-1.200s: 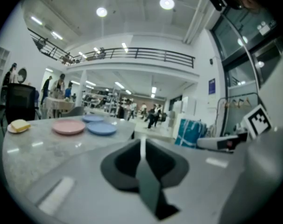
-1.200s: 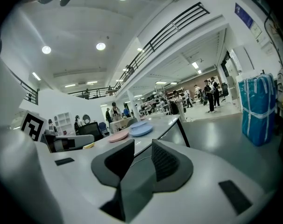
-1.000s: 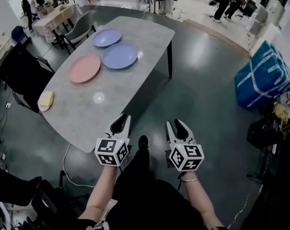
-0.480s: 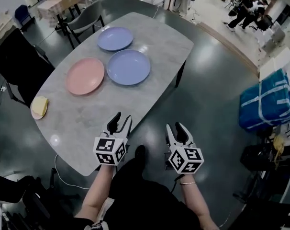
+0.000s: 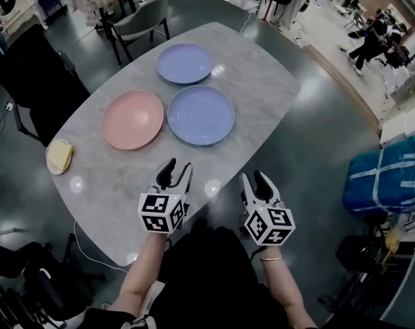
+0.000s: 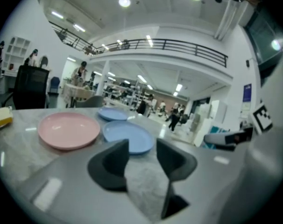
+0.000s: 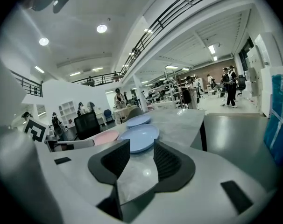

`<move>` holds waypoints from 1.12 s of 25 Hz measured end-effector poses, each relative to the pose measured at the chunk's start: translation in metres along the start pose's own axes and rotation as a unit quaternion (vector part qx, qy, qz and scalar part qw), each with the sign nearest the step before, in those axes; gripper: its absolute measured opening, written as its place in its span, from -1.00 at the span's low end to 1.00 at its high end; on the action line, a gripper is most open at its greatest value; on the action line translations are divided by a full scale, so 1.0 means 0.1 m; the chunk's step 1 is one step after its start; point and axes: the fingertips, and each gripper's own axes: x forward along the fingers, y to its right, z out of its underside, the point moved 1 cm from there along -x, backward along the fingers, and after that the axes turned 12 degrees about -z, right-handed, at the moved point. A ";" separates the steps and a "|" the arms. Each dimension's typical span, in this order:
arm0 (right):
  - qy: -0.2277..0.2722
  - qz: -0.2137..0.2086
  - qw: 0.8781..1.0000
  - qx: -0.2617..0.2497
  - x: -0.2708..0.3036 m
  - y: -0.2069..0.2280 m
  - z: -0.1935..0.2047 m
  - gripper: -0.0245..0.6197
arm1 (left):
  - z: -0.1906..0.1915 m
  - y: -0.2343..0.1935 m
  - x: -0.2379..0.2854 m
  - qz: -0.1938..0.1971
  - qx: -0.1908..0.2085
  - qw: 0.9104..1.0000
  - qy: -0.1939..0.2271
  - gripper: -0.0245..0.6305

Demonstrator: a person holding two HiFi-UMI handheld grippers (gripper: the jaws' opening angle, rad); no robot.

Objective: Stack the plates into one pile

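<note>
Closer than a second ago, the table [image 5: 259, 70] fills our head view, and both tongs have widened. Our left tongs [image 5: 174, 171] are opening, empty; our right tongs [image 5: 257, 181] gape wide, empty. Three glossy round plates lie unstacked: the pink plate [image 5: 133, 119] sits at 9 o'clock of the near blue plate [image 5: 201, 114], the far blue plate [image 5: 184, 63] at 12. Only the right gripper view misses the yellow block [image 5: 59, 157].

The table [image 5: 262, 81] is mottled grey. On it the left plate [image 5: 133, 119] is pink; the middle plate [image 5: 201, 114] and far plate [image 5: 184, 63] are pale blue. The block [image 5: 59, 155] at its left edge is yellow.
</note>
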 end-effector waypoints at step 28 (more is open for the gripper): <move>-0.193 -0.191 0.957 -0.103 2.82 1.20 -0.32 -0.45 | 0.37 -0.75 1.30 -0.274 -0.197 0.939 -0.061 -0.34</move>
